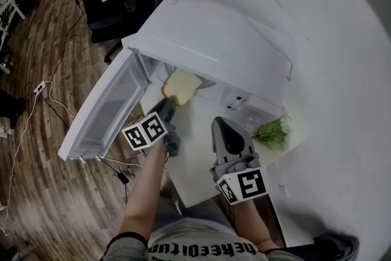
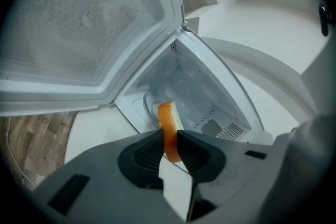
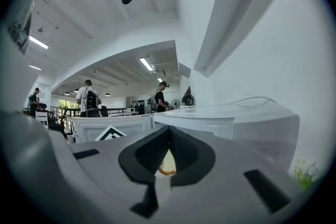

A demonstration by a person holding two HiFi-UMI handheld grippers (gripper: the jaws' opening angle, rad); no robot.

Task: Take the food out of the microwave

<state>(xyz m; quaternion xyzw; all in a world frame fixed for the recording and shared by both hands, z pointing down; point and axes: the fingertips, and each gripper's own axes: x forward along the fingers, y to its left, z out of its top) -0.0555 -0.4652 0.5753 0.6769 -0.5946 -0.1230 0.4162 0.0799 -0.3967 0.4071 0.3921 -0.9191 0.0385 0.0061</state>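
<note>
We look down on a white microwave standing on a white worktop. Its door is swung wide open to the left.

Our left gripper reaches to the mouth of the oven. Its fingers are drawn narrow onto a slice of bread, pinching it across its thickness near the crust. The bread hangs clear of the oven floor, right at the opening and partly under the top edge. In the left gripper view the cavity behind it shows no other food.

Our right gripper waits just beside, in front of the oven. Its fingers are closed tip to tip and hold nothing. Some leafy greens lie on the worktop to the right of the oven.

We judge the task about half done: the door is open and the food is gripped and lifted. What is left is to draw the bread fully out past the door frame and set it down on the worktop.
</note>
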